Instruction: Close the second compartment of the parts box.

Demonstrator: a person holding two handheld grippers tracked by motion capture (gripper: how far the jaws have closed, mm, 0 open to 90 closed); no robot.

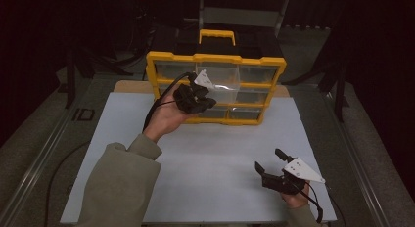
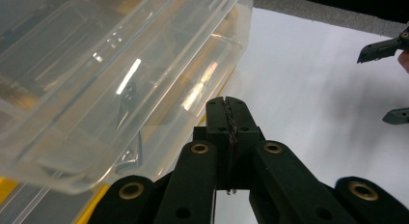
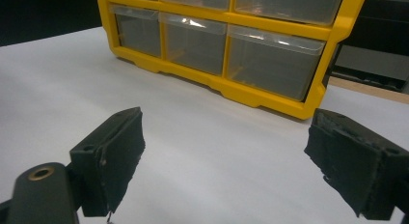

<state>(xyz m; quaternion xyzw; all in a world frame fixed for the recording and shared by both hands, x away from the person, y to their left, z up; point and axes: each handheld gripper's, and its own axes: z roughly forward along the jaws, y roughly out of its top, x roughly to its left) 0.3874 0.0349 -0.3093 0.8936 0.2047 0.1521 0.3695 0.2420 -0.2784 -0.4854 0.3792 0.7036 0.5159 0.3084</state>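
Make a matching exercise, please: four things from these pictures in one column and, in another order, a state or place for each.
Things:
1. left gripper
2. right gripper
3. yellow drawer cabinet
4. clear drawer

States or places:
A. jaws wide apart above the white table
B. stands at the table's far side
C. jaws closed together
D. pulled out, beside the closed jaws

Pairs: 1-C, 2-A, 3-B, 4-D

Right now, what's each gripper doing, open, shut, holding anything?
Left gripper: shut, jaws pressed together, nothing visibly held, beside a clear drawer.
Right gripper: open wide, empty, over the white table.
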